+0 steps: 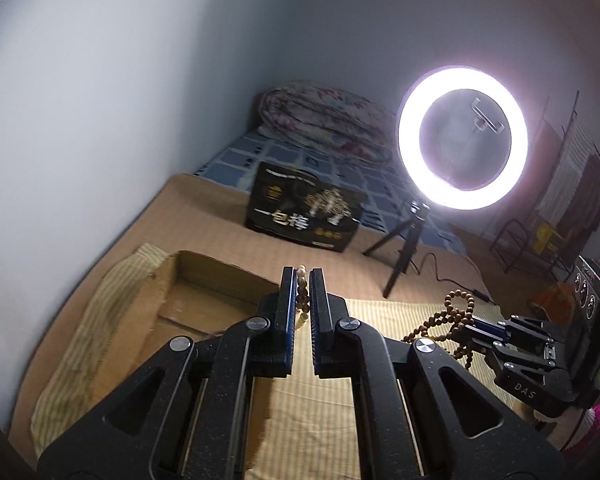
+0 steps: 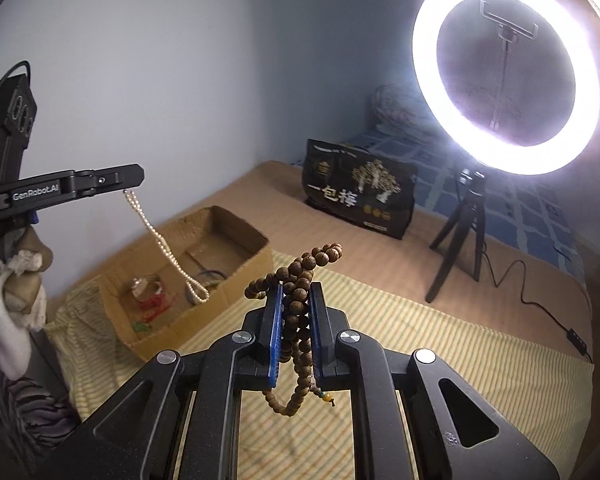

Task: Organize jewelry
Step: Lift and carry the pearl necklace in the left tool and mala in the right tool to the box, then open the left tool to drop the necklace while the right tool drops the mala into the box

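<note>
Left gripper (image 2: 134,184) clamped on a pearl strand (image 2: 162,240), its loop hanging down into the cardboard box (image 2: 236,276), which holds other small pieces. Right gripper (image 2: 296,294) pinched on a bunched wooden bead string (image 2: 296,300), held above the striped cloth (image 2: 420,340). Black bag (image 2: 360,196) and ring light (image 2: 506,70) behind.

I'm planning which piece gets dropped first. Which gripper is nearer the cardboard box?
Left. The left gripper hangs above the cardboard box, its pearl necklace dangling into it. The right gripper, clamping wooden prayer beads, sits beside it over the striped cloth.
</note>
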Demonstrator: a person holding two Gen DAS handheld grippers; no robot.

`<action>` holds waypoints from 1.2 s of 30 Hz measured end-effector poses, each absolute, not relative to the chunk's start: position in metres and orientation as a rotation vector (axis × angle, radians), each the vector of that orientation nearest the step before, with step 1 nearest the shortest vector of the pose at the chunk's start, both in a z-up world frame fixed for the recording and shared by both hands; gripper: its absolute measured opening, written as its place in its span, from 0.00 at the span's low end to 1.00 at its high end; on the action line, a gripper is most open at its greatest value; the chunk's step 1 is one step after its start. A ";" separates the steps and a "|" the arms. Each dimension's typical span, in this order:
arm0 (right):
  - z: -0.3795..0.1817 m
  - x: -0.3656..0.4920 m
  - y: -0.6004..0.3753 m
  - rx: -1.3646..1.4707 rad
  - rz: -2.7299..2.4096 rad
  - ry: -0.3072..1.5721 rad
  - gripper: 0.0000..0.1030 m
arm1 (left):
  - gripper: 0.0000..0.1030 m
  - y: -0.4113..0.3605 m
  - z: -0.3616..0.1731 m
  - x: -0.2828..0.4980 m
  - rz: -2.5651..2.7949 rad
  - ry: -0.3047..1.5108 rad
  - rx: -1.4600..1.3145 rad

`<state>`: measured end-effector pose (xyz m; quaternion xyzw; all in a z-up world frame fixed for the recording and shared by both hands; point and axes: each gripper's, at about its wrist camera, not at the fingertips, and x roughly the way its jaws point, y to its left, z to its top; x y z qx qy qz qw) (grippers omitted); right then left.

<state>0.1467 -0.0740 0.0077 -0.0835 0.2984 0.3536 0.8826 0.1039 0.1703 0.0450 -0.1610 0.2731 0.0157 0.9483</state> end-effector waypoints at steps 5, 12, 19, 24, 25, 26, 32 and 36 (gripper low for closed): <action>0.011 0.143 -0.049 -0.175 0.776 0.613 0.10 | 0.04 0.189 0.046 0.092 0.055 0.552 -0.329; 0.014 0.140 -0.007 -0.189 0.831 0.601 0.10 | 0.04 0.205 0.044 0.079 0.057 0.560 -0.345; 0.016 0.146 0.035 -0.215 0.863 0.597 0.10 | 0.04 0.217 0.041 0.070 0.037 0.577 -0.380; 0.015 0.153 0.059 -0.229 0.872 0.601 0.10 | 0.04 0.220 0.037 0.069 0.021 0.592 -0.387; 0.014 0.155 0.063 -0.232 0.873 0.603 0.10 | 0.04 0.221 0.037 0.068 0.020 0.592 -0.386; 0.012 0.157 0.069 -0.238 0.872 0.604 0.10 | 0.04 0.221 0.036 0.068 0.018 0.593 -0.387; 0.002 0.170 0.090 -0.242 0.871 0.627 0.10 | 0.04 0.221 0.033 0.070 0.011 0.614 -0.373; -0.005 0.178 0.101 -0.241 0.874 0.649 0.10 | 0.04 0.220 0.029 0.071 0.014 0.628 -0.356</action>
